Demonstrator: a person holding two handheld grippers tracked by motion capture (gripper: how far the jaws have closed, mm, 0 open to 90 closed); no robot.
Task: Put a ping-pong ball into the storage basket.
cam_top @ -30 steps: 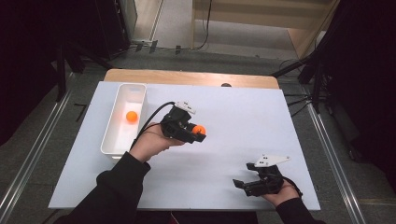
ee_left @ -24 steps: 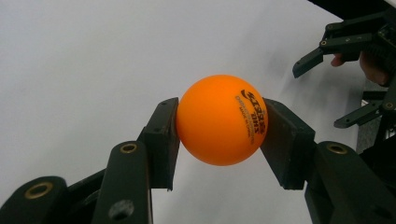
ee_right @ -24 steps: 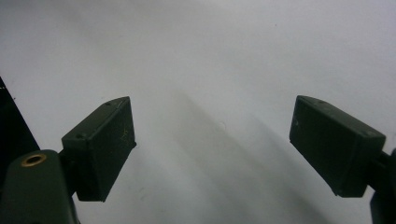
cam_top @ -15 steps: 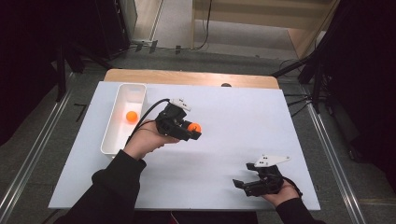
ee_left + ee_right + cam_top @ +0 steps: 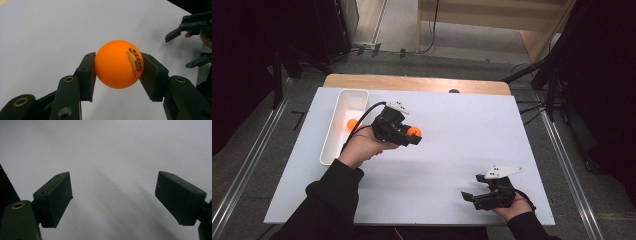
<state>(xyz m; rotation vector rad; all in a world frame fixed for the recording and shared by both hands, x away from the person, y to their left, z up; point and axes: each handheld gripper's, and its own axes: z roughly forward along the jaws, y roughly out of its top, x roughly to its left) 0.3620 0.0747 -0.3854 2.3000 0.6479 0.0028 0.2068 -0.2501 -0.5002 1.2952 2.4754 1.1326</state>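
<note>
We see a white counter across the middle of the frame, a wooden edge showing along its far side. A long white tray lies on it at the left, with an orange ball inside near its upper end.

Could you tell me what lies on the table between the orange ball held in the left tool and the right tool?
Nothing: in the high view, only bare white table lies between the orange ball and the right tool.
</note>
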